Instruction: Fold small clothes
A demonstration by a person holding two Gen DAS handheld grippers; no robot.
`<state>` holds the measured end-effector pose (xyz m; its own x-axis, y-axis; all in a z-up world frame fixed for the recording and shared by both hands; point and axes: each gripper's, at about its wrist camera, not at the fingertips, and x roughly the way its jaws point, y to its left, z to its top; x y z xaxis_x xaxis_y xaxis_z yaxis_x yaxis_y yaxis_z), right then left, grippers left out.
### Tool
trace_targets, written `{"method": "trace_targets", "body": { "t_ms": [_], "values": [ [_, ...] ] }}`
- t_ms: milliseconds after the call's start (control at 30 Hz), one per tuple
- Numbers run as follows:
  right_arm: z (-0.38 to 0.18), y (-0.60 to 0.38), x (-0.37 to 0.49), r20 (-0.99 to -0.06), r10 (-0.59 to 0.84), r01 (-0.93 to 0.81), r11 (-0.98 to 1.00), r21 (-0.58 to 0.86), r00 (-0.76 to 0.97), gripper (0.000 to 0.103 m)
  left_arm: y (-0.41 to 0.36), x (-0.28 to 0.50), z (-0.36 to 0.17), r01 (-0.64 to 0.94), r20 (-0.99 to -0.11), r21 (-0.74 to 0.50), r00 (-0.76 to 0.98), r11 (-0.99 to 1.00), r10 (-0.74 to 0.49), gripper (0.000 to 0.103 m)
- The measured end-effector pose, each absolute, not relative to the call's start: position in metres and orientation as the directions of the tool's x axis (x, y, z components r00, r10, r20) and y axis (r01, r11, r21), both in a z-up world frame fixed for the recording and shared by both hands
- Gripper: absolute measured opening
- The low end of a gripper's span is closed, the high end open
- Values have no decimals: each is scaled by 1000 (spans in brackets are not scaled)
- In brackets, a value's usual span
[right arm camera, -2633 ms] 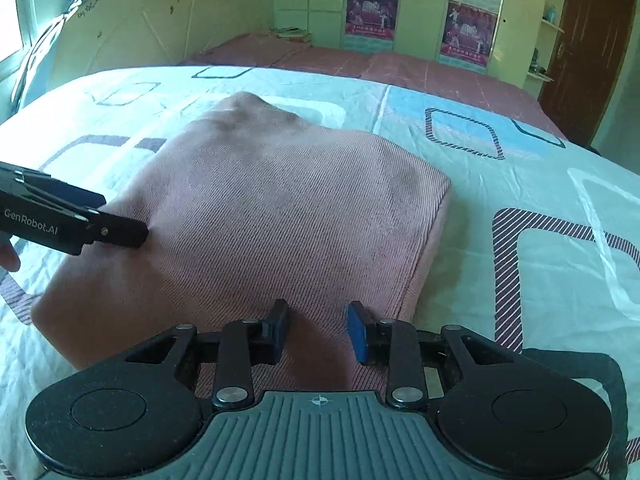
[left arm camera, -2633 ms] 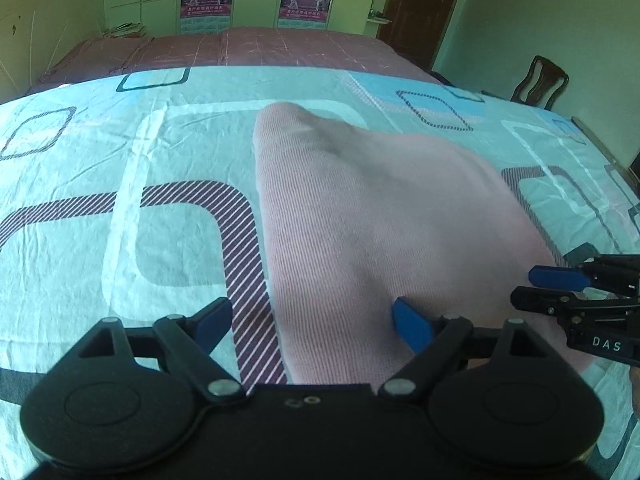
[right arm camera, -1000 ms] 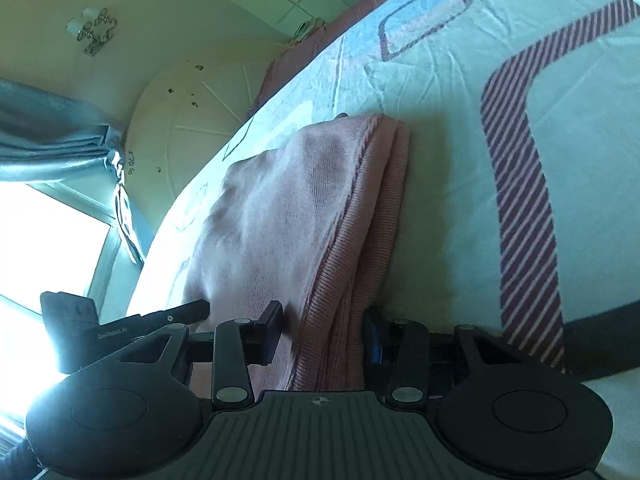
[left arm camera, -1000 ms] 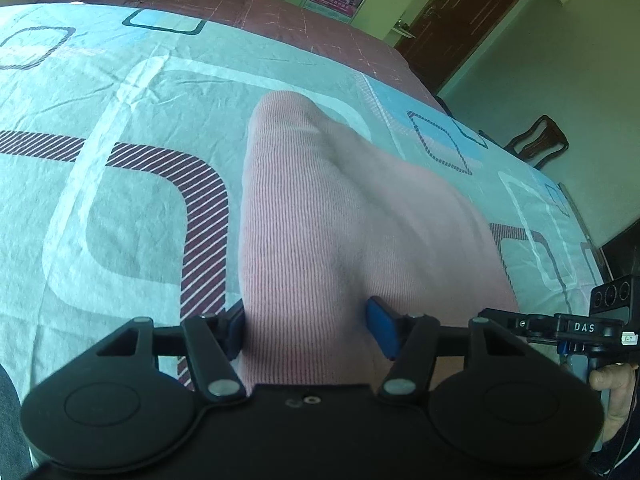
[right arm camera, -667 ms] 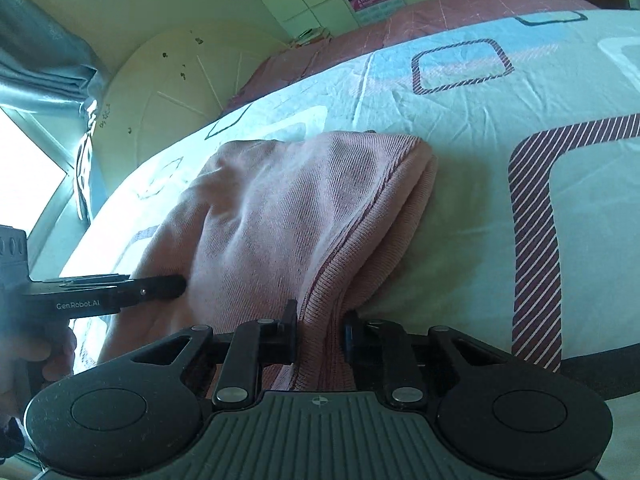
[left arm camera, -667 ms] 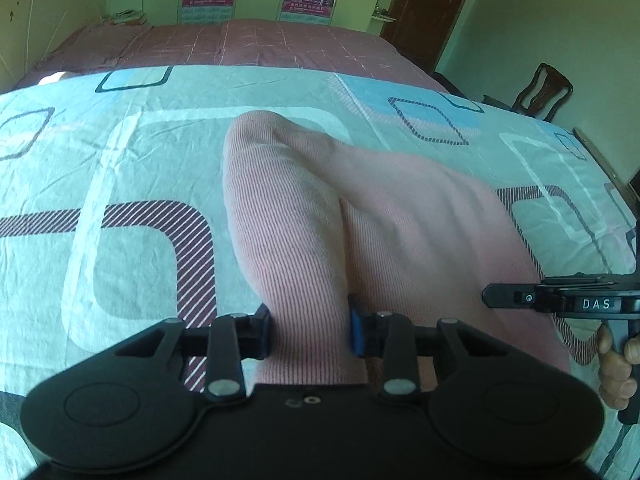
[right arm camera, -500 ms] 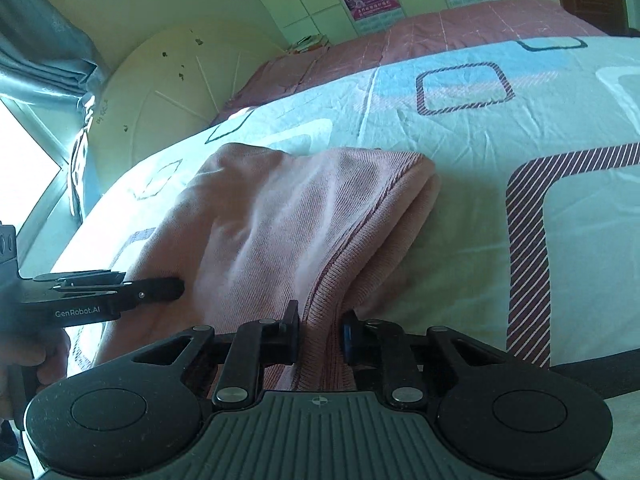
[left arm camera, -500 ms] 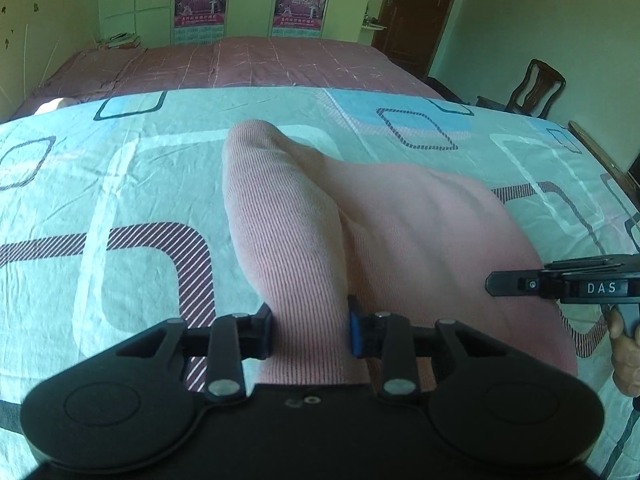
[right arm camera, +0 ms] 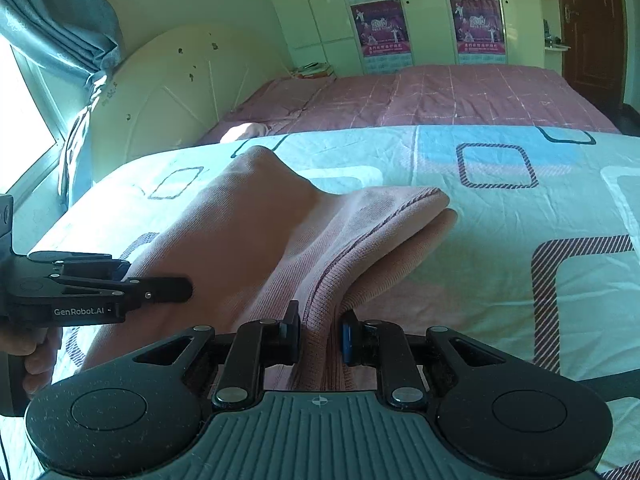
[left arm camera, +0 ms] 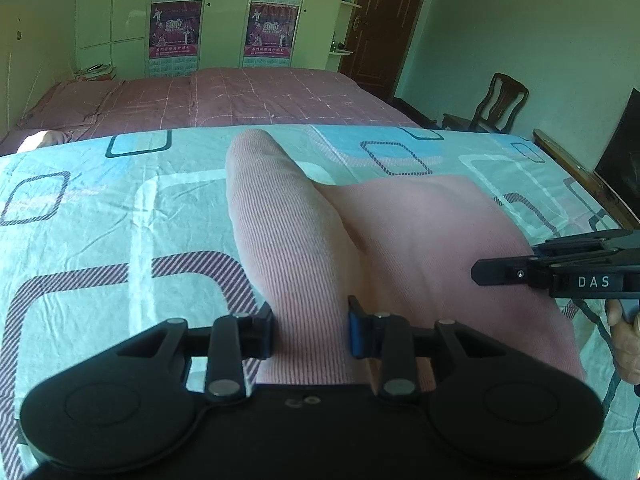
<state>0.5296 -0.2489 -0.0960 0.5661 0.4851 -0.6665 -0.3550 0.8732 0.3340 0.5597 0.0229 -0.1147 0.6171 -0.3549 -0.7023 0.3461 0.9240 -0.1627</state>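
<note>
A pink ribbed knit garment (left arm camera: 420, 240) lies folded on the patterned bedsheet (left arm camera: 100, 240). My left gripper (left arm camera: 310, 330) is shut on the garment's near left corner and holds it lifted off the sheet. My right gripper (right arm camera: 320, 334) is shut on the garment's (right arm camera: 248, 232) near right edge, where the layered hem shows, also raised. Each gripper shows in the other's view: the right one (left arm camera: 560, 276) at the right edge, the left one (right arm camera: 100, 292) at the left. The far end of the garment still rests on the sheet.
The light blue sheet (right arm camera: 520, 220) with square patterns covers the near bed. A second bed with a maroon cover (left arm camera: 220, 96) lies beyond. A wooden chair (left arm camera: 496, 104) and a dark door (left arm camera: 380, 28) stand at the right. A curtain and window (right arm camera: 40, 60) are at the left.
Both grippers closed on the garment's near corners and lifted them. The near edge has risen off the sheet and the cloth now hangs in ridges from each gripper.
</note>
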Motion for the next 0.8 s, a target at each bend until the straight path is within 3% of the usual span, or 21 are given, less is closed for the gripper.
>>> {"method": "trace_targets", "body": {
  "t_ms": [533, 700, 800],
  "values": [
    [-117, -38, 540, -664, 580, -456, 805, 380, 472, 18, 222, 526, -116, 196, -712, -180, 650, 964, -265, 31],
    [-135, -5, 546, -691, 571, -453, 808, 377, 443, 18, 258, 523, -134, 167, -718, -240, 633, 956, -290, 31],
    [-156, -12, 549, -723, 547, -405, 827, 390, 421, 18, 271, 526, -150, 161, -720, -287, 613, 944, -323, 37]
  ]
}}
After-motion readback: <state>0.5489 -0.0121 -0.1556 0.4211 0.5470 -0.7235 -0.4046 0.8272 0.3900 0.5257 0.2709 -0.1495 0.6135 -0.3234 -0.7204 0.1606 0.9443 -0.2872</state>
